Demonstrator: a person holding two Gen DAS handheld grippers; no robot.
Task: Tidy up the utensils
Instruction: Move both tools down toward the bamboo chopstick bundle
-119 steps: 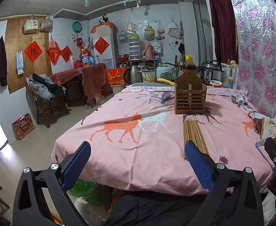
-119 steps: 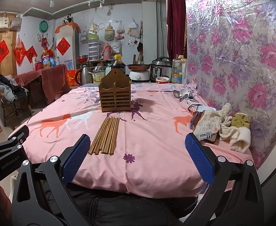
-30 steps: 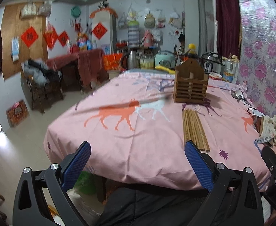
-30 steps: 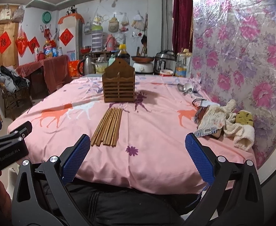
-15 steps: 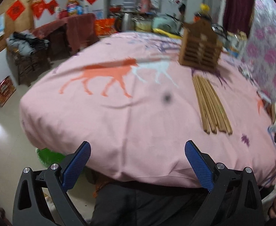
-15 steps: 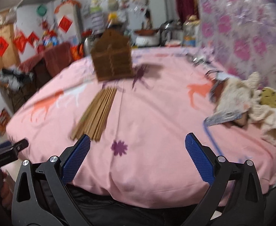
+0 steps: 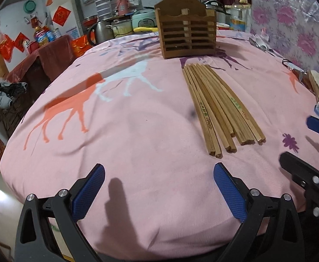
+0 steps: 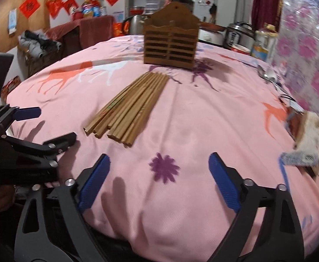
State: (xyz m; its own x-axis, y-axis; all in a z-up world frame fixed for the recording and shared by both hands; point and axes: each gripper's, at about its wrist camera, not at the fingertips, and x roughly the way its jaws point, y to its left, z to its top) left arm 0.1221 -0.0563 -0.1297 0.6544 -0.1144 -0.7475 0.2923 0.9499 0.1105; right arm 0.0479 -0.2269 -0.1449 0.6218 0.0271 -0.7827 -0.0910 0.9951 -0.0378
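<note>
A bundle of several wooden chopsticks lies on the pink tablecloth, also in the right wrist view. A slatted wooden utensil holder stands upright behind them, also in the right wrist view. Metal spoons lie at the far right of the table. My left gripper is open and empty over the near table edge, left of the chopsticks' near ends. My right gripper is open and empty, right of those ends.
A cream knitted cloth with small items lies at the table's right edge by the floral wall. Cookers, a kettle and bottles stand behind the table. A chair with clothes stands at the left.
Both grippers have moved forward and tilted down over the table's near edge, closer to the chopsticks. Both stay open and empty.
</note>
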